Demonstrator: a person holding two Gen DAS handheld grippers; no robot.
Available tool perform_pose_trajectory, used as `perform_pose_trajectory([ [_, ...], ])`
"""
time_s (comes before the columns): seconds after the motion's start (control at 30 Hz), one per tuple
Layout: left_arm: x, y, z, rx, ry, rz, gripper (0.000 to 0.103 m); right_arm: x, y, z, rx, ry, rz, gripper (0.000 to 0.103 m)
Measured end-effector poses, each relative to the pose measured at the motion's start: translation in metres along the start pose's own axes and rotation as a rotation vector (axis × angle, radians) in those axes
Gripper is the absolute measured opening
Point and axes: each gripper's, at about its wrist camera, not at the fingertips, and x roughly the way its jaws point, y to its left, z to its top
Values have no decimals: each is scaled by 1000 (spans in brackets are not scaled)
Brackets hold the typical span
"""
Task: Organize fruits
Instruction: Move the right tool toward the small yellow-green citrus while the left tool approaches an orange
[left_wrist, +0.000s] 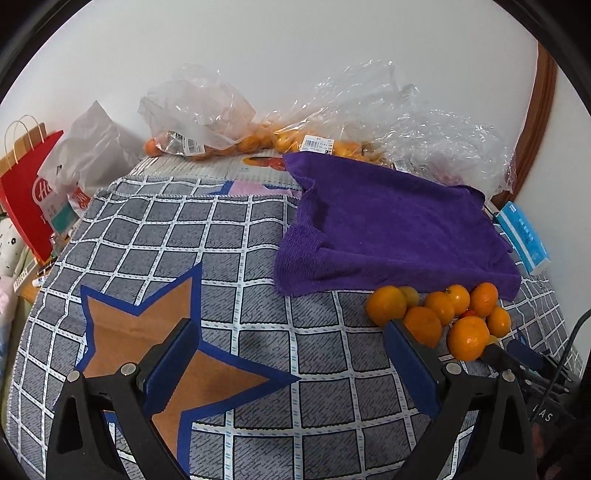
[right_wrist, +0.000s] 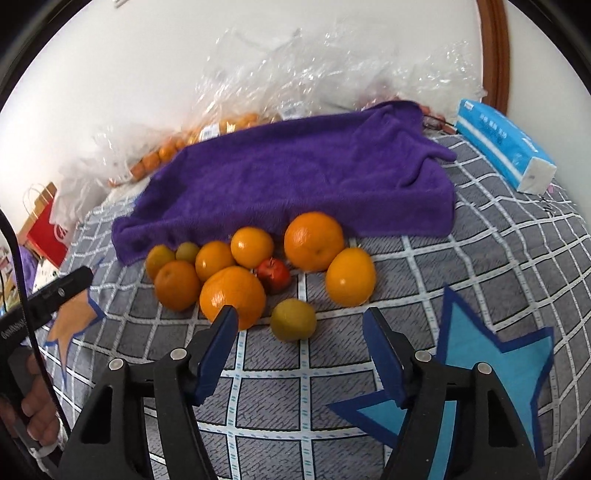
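Observation:
Several oranges lie heaped on the checked cloth in front of a purple towel. Among them sit a small red fruit and a yellow-green fruit. My right gripper stands open just short of the yellow-green fruit, its pads clear of it. In the left wrist view the orange pile is at the right, and my left gripper hangs open over an orange star patch with nothing between its fingers.
Clear plastic bags holding more oranges line the white wall behind the towel. A blue tissue pack lies at the right edge. A red paper bag stands off the left side. A blue star patch marks the cloth at the right.

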Motion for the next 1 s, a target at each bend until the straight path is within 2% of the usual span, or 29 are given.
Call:
perform_pose_trajectory([
  [0.2,2,7,-3,-10,10,6,100,-2,2,-2,-13,-14,13,69],
  [0.4,7,11,-8,-18,29,11,100,-2,4,-8,-35,4,31,55],
  [0.53,10,11,-9,-24,44,6,100,1,1,-11,-33,27,24,42],
  [0.8,11,4,-9,-13,40,-12,100,6,-2,-7,-41,9,0,42],
  [0.93,9,-1,-10,-9,30,-56,100,14,3,-3,-76,4,-31,42],
  [1.0,10,-5,-9,0,35,-78,100,16,7,-2,-98,-2,-40,38],
])
